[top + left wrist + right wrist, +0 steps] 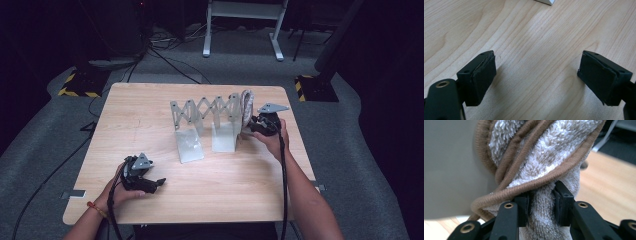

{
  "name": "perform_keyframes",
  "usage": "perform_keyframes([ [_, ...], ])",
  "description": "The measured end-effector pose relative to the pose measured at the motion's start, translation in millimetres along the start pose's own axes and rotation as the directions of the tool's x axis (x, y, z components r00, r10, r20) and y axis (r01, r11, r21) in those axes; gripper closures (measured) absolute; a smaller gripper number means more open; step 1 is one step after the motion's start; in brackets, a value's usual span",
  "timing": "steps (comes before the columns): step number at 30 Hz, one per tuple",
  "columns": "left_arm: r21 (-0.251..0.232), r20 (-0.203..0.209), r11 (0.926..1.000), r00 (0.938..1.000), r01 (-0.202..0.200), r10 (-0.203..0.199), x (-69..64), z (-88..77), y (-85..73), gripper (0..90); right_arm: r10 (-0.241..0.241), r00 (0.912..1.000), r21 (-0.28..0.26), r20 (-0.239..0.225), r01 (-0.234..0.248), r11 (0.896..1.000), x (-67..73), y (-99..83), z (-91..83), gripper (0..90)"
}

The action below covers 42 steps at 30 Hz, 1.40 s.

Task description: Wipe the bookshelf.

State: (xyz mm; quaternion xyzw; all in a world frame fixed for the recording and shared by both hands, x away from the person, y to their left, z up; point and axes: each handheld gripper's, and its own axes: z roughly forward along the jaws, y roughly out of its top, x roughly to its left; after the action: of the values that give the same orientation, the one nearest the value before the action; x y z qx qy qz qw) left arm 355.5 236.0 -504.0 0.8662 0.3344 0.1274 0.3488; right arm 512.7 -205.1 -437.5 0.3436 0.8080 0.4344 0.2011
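Observation:
A grey accordion-style rack (205, 112) stands on two flat feet in the middle of the wooden table (150, 100). Draped at its right end is a small white terry towel with brown piping (246, 105). My right gripper (255, 123) is shut on that towel (544, 170); in the right gripper view the cloth bunches between both pads (560, 205) right against the rack's grey panel (451, 170). My left gripper (157, 182) rests low at the front left of the table, open, with bare wood between its pads (482, 77).
A white rack foot corner (545, 2) shows far ahead of the left gripper. Floor cables (165, 60), a white stand (240, 30) and yellow-black marked bases (75, 85) lie beyond the table's far edge.

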Motion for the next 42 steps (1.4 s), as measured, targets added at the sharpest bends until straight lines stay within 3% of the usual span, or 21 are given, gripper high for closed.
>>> perform_keyframes([
  [7,0.000,-0.001,1.0000,1.0000,0.000,0.000,0.0,0.0,0.0,14.9,0.016,0.9981,0.094,-0.060,-0.010,0.996,5.3,-30.1,16.6,69.5],
  [13,0.002,-0.002,1.0000,1.0000,0.000,0.000,-0.1,-0.2,0.1,14.9,0.004,0.9930,0.117,-0.118,0.009,0.993,17.7,-41.7,6.7,69.5],
  [16,0.001,-0.001,1.0000,1.0000,0.001,-0.001,-0.2,-0.1,0.1,14.9,-0.039,0.9880,0.111,-0.150,0.056,0.992,28.7,-41.9,-4.3,69.5],
  [18,0.002,-0.001,1.0000,1.0000,0.001,-0.001,-0.1,-0.1,0.1,15.0,-0.051,0.9855,0.094,-0.162,0.067,0.993,33.8,-40.0,-13.0,69.5],
  [22,0.002,-0.001,1.0000,1.0000,0.002,-0.002,-0.1,0.0,0.1,14.9,-0.063,0.9875,-0.008,-0.145,0.062,0.998,33.2,-25.8,-34.8,69.4],
  [26,0.002,0.001,1.0000,1.0000,0.004,-0.004,-0.1,0.4,0.5,14.7,-0.058,0.9950,-0.092,-0.081,0.051,0.994,26.7,-4.8,-45.3,69.4],
  [29,0.002,0.001,1.0000,1.0000,0.003,-0.003,-0.1,0.4,0.6,14.7,-0.054,0.9978,-0.109,-0.040,0.049,0.993,20.4,7.5,-41.7,69.3],
  [31,0.002,0.001,1.0000,1.0000,0.003,-0.003,-0.1,0.4,0.5,14.7,-0.051,0.9986,-0.097,-0.016,0.049,0.994,15.4,11.9,-33.2,69.3],
  [34,0.002,0.001,1.0000,1.0000,0.003,-0.003,-0.2,0.4,0.5,14.7,-0.033,0.9991,-0.065,-0.027,0.031,0.997,10.7,9.6,-20.8,69.3],
  [39,0.002,0.001,1.0000,1.0000,0.003,-0.003,-0.2,0.3,0.5,14.8,-0.005,0.9978,0.016,-0.066,0.006,1.000,9.2,-10.8,-4.1,69.3],
  [42,0.002,0.000,1.0000,1.0000,0.003,-0.003,-0.3,0.3,0.4,14.8,-0.016,0.9956,0.078,-0.092,0.023,0.997,15.2,-28.0,1.4,69.3],
])
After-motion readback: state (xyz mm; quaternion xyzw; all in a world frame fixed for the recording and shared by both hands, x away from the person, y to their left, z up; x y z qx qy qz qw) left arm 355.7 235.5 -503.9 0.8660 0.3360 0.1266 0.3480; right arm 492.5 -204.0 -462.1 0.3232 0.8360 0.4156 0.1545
